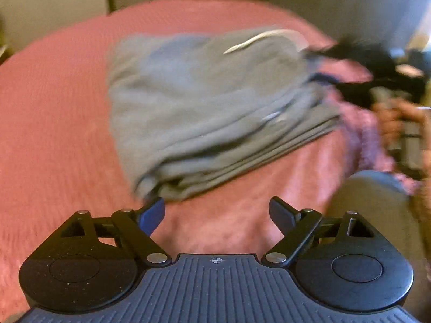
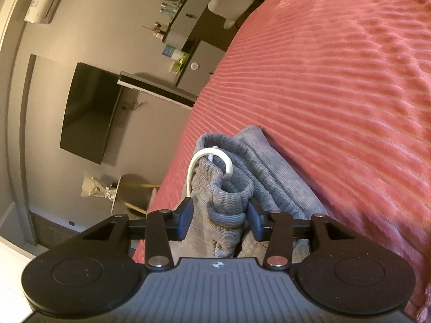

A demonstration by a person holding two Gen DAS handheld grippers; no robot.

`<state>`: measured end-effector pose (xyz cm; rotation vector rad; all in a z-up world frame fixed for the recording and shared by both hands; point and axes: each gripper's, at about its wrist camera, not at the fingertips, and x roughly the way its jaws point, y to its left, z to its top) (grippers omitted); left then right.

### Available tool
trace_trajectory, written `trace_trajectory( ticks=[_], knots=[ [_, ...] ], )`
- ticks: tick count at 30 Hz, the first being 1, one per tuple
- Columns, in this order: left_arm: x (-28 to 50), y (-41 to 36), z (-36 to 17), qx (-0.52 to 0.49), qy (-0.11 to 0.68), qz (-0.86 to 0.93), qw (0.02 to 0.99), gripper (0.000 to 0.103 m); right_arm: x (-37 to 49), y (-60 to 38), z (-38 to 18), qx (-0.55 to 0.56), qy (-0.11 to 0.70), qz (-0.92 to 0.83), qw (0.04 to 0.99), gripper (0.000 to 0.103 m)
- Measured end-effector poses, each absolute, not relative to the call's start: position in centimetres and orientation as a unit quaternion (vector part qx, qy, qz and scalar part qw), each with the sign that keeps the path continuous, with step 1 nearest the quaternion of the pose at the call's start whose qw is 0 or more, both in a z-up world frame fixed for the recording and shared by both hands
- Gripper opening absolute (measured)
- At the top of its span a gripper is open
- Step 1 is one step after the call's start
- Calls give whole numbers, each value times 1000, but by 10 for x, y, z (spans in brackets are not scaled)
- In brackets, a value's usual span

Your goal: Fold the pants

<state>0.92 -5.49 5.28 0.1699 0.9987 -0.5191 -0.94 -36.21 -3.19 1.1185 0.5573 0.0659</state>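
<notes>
Grey ribbed pants (image 1: 202,107) lie folded into a thick stack on the pink bedspread (image 1: 54,134). A white drawstring (image 1: 258,40) shows at their far end. My left gripper (image 1: 216,212) hangs open over bare bedspread just short of the stack's near corner, with nothing between its fingers. In the right wrist view the pants' waistband (image 2: 229,188) is bunched between the pads of my right gripper (image 2: 219,220), and the drawstring (image 2: 207,156) loops above it. The right gripper (image 1: 315,64) also shows as a dark blur at the stack's far right edge.
The bedspread (image 2: 336,94) spreads wide to the right of the pants. A person's hand and purple sleeve (image 1: 361,129) are at the right, with a grey-clad leg (image 1: 371,215) below. Beyond the bed's edge are a wall-mounted dark screen (image 2: 89,113) and grey cabinets (image 2: 194,40).
</notes>
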Motion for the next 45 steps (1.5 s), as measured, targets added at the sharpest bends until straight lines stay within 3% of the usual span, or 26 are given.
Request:
trace_trajectory(
  ticks=[1, 5, 10, 12, 13, 15, 16, 22, 28, 30, 31, 38, 43, 45],
  knots=[
    [8, -61, 60, 84, 437, -263, 856, 90, -9, -361, -31, 514, 261, 26, 816, 27],
    [19, -97, 67, 122, 317, -291, 894, 89, -17, -357, -21, 513, 230, 56, 825, 24],
    [45, -157, 40, 180, 319, -324, 872, 82, -21, -350, -1, 504, 217, 89, 831, 23],
    [55, -171, 31, 198, 317, -302, 877, 75, -20, -349, 1, 502, 218, 96, 831, 23],
    [60, -177, 30, 198, 319, -297, 878, 69, -19, -348, 2, 502, 220, 101, 831, 23],
    [72, -179, 28, 172, 333, -312, 873, 25, -18, -348, 3, 501, 223, 112, 829, 22],
    [79, -177, 25, 161, 351, -309, 869, 13, -17, -347, 3, 499, 227, 122, 827, 24],
    [96, -150, 29, 81, 376, -296, 874, 10, -24, -363, 22, 446, 200, 58, 870, 44],
    [103, -136, 40, 52, 382, -291, 875, 10, 14, -357, 22, 422, 223, 57, 877, 44],
    [104, -135, 42, 48, 382, -290, 876, 10, 24, -351, 19, 411, 236, 72, 878, 29],
    [106, -135, 43, 46, 382, -287, 877, 10, 29, -347, 19, 400, 242, 70, 881, 5],
    [116, -120, 50, 17, 380, -270, 885, 10, -13, -366, 19, 446, 173, -33, 877, 4],
    [117, -112, 64, -23, 374, -269, 887, 10, -30, -355, 3, 432, 238, -64, 868, 4],
    [116, -113, 70, -26, 369, -270, 889, 10, -26, -344, -7, 474, 252, -20, 844, 4]
  ],
)
